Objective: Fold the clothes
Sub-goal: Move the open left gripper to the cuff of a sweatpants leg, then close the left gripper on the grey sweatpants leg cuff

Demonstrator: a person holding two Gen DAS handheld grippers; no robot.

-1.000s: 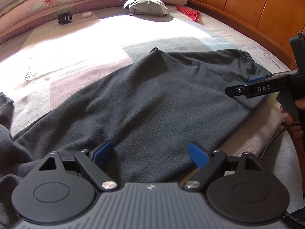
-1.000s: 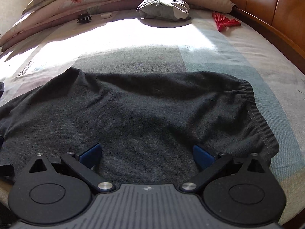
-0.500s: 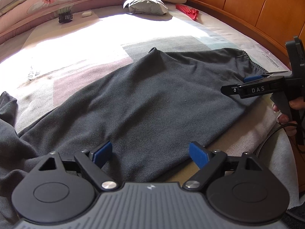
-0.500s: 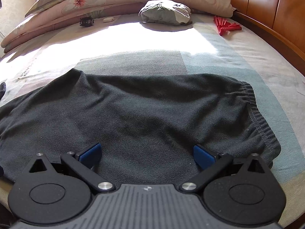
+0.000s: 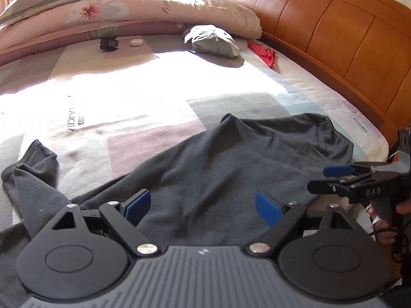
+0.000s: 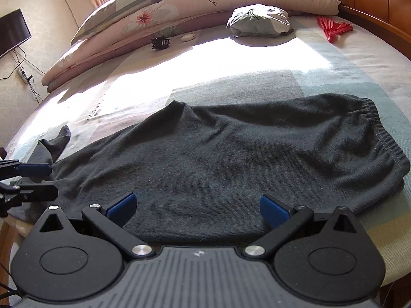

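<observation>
Dark grey sweatpants (image 6: 231, 159) lie spread flat across the near part of the bed (image 6: 282, 59), elastic waistband (image 6: 385, 138) to the right and the legs trailing off to the left. The left gripper (image 5: 203, 205) hangs over the middle of the fabric with its blue pads wide apart and nothing between them; the right gripper (image 6: 197, 209) is likewise spread and empty above the near edge of the pants. Only the left wrist view shows the crumpled leg end (image 5: 33, 169) close up and the wooden headboard (image 5: 334, 33) in full; only the right wrist view takes in the dark screen (image 6: 12, 33) on the wall. Farther back sit a grey bundle (image 6: 259, 23), red hangers (image 6: 334, 29), a black hair clip (image 6: 160, 43) and floral pillows (image 6: 179, 7).
</observation>
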